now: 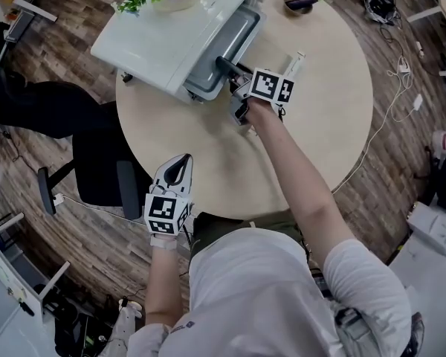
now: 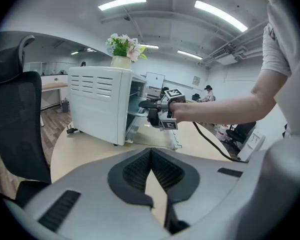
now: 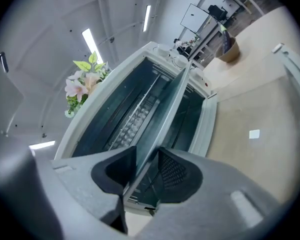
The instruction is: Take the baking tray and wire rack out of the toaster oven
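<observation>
Right gripper (image 3: 147,151) was at the mouth of the toaster oven (image 1: 156,36) on the round table (image 1: 312,125). Its jaws stood apart around the rim of the baking tray (image 3: 165,114), with a gap showing at one pad. The tray was partly drawn out over the open door; the wire rack (image 3: 135,111) sat inside. Left gripper (image 2: 151,151) was near the table's edge, jaws closed and empty.

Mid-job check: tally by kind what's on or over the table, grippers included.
Toaster oven: 1
Baking tray: 1
Flower pot: 1
Bowl: 1
Grippers: 2, left gripper and right gripper
Total: 6
</observation>
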The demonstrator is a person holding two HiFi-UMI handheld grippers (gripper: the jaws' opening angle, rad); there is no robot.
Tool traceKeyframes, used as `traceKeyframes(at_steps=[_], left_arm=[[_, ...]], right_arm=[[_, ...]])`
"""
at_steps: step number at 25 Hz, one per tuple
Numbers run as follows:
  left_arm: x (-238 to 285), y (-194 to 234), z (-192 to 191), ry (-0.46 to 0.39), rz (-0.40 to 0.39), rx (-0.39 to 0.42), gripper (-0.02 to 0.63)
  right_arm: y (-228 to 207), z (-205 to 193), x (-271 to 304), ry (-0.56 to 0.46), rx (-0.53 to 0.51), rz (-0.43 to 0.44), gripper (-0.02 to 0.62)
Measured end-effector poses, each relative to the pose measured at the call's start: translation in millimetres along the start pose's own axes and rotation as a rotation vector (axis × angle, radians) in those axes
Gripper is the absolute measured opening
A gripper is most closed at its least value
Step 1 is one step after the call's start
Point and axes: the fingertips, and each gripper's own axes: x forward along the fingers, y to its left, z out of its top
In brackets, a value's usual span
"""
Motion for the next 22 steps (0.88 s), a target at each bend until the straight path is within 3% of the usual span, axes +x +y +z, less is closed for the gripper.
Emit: traceKeyframes(at_steps=[15, 22], left_arm=[[10.5, -35.3, 7.3, 0.032, -0.06, 0.068, -0.003], [14.3, -55.1, 15.0, 0.033, -0.081, 0.099, -0.003]], right_arm=[[-14.4, 6.5, -63.0, -0.118, 0.282, 0.066, 0.095], [-22.4, 9.7, -93.6, -0.149, 0.339, 0.072, 0.086]])
